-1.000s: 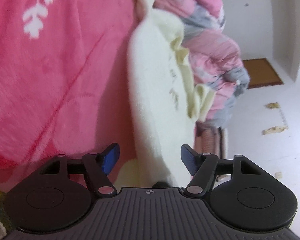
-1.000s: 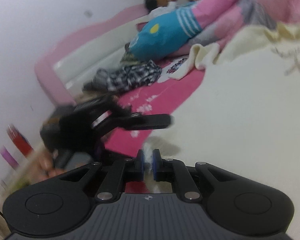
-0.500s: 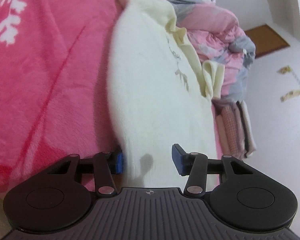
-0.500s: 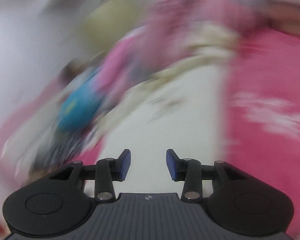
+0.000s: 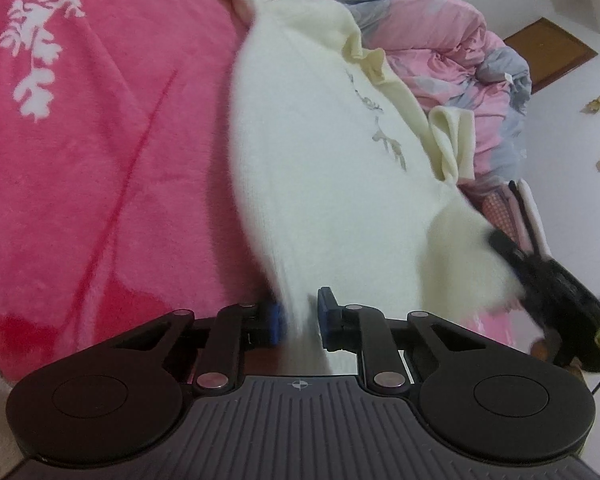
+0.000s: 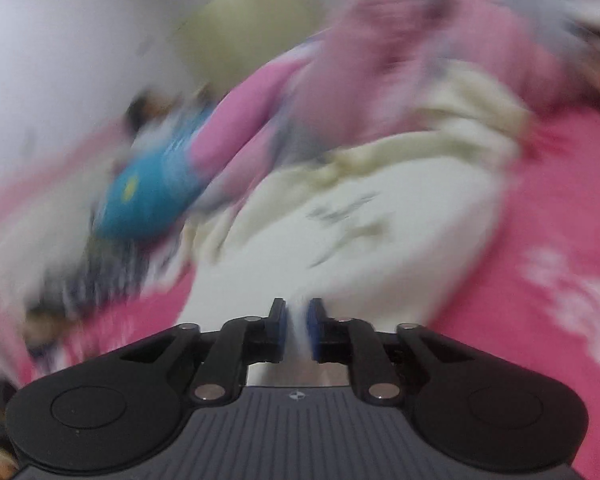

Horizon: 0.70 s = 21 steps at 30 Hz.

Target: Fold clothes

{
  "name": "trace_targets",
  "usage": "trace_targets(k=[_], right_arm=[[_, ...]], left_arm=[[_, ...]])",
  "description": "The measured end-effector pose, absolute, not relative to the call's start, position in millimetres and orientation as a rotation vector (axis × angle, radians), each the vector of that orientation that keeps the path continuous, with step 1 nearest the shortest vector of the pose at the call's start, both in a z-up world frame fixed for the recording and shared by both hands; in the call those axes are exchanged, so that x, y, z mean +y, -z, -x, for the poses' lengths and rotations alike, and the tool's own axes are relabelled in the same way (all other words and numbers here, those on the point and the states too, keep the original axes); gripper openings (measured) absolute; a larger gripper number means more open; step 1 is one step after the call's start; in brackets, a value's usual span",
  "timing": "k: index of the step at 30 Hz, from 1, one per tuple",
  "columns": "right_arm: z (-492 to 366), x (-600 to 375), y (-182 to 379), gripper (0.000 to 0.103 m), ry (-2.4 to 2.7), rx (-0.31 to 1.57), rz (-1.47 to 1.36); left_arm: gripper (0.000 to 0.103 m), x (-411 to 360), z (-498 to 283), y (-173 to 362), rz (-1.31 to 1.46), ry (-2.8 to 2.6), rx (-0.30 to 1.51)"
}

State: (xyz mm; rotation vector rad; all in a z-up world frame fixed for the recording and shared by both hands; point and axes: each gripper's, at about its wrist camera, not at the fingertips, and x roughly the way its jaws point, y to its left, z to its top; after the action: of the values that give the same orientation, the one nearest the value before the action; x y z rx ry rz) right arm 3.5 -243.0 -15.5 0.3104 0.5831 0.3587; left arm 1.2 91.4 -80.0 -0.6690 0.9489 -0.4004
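Clearly, in the left wrist view, the left gripper (image 5: 298, 314) has the near hem of a cream-white sweater (image 5: 320, 168) between its blue pads (image 5: 274, 322), and its jaws are closing on that edge. The sweater lies stretched along a pink bed blanket (image 5: 100, 140), its collar end toward a heaped pink and grey quilt (image 5: 452, 52). At the right edge the right gripper (image 5: 540, 276) meets the other hem corner, which is bunched and lifted. To do this grab well, the left pads should take the whole hem thickness, not a single layer, before any lift.

From the right wrist view, heavily blurred, the right gripper (image 6: 296, 330) also has white knit between its pads while its jaws are closing. Both corners should probably rise together and level, so the fold lands square on the sweater's (image 6: 360, 240) chest.
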Motion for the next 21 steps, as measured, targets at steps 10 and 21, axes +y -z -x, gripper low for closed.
trace_targets(k=[10, 21], right_arm=[[47.9, -135.1, 39.3, 0.043, -0.548, 0.549, 0.12], [-31.7, -295.2, 72.0, 0.045, -0.344, 0.724, -0.857]], left_arm=[[0.017, 91.1, -3.5, 80.7, 0.668, 0.389, 0.963], [0.017, 89.4, -2.0, 82.3, 0.666, 0.386, 0.949]])
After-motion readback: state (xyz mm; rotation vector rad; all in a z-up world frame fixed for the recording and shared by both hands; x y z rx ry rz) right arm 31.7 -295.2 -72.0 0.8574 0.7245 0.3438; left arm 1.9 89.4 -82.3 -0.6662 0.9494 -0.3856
